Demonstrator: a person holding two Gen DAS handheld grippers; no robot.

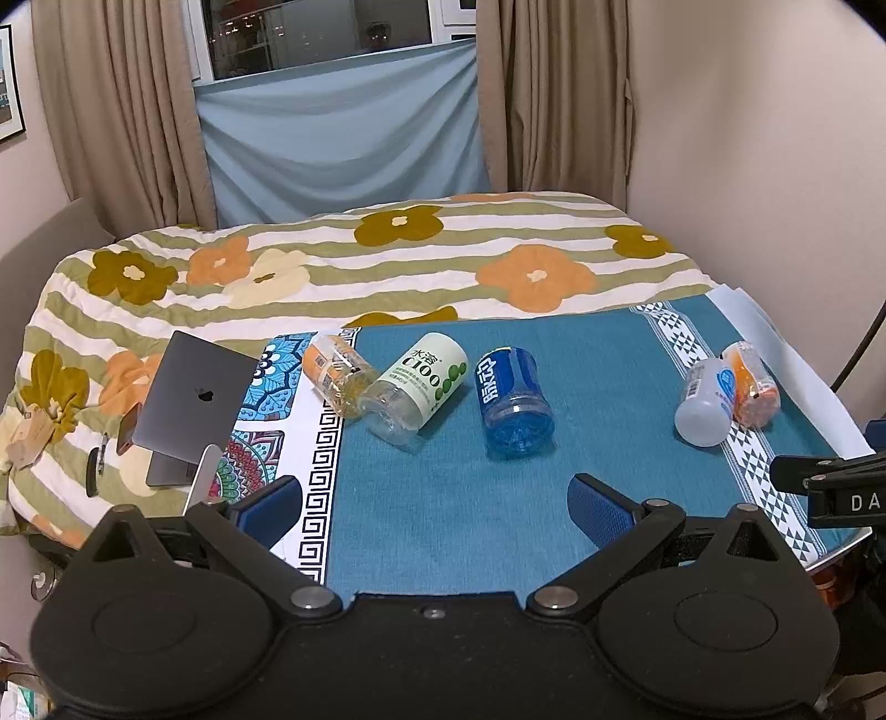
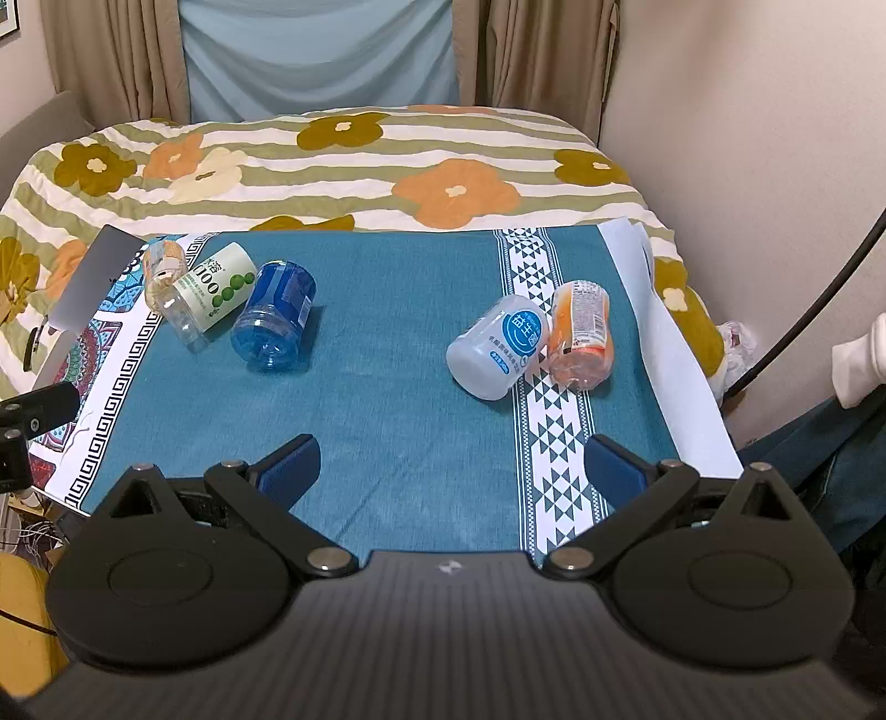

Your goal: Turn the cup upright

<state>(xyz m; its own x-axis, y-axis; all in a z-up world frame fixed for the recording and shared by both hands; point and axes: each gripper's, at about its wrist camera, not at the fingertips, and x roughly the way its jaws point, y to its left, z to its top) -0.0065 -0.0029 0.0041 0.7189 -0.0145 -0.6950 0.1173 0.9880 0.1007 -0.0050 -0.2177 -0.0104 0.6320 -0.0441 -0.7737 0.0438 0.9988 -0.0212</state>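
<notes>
While five cups lie tipped over on the teal cloth [image 2: 410,332], both grippers hover low, apart from them. Left gripper [image 1: 437,509] and right gripper [image 2: 451,471] are spread wide, empty.

We see both views lit evenly and softly by indoor light, with no harsh glare. The window [image 1: 315,33] at twelve o'clock in the left wrist view is dark, with small reflected lights in it. Short, soft shadows lie under the blue cup [image 1: 515,401] toward five o'clock. Both fisheye pictures bend straight lines near the rims, and the corners go black. The centre is sharp; the teal cloth [image 2: 410,332] shows its weave clearly.
</notes>
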